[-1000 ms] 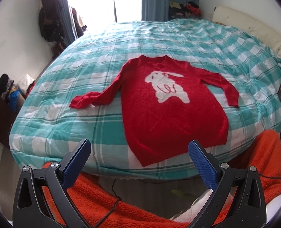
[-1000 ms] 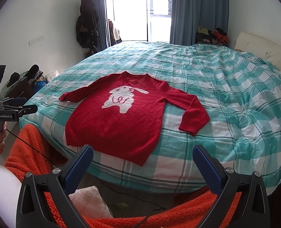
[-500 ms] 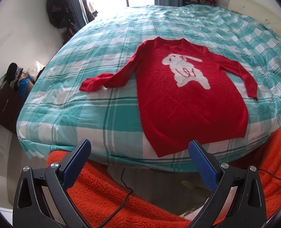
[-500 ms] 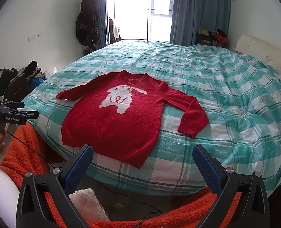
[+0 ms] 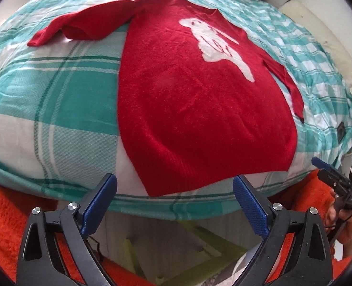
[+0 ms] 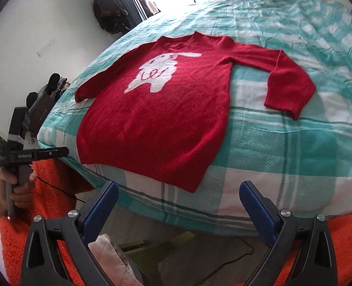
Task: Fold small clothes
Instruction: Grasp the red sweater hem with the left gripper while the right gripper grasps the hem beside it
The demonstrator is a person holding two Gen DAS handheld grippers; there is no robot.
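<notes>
A small red sweater [image 5: 195, 100] [image 6: 156, 116] with a white rabbit on its front lies flat, face up, on the bed, hem toward me and both sleeves spread out. My left gripper [image 5: 173, 190] hovers over the hem's left corner at the bed's near edge; its jaws are closing slowly, still wide, with nothing pressed between the pads. My right gripper [image 6: 178, 196] hangs just below the hem's right corner, jaws also closing from wide, empty. The left gripper's body [image 6: 21, 152] shows in the right wrist view, held by a hand.
The bed has a teal and white checked cover [image 5: 56, 109] [image 6: 283, 147]. An orange fleece garment [image 5: 4, 214] [image 6: 49, 186] on the person fills the near edge. Yellow-green slats [image 5: 199, 245] lie on the floor below. Dark clothes [image 6: 109, 14] hang by the window.
Both grippers have dropped and tipped downward toward the sweater's hem, so the sweater now looms much larger in both views. Their jaws have narrowed slightly.
</notes>
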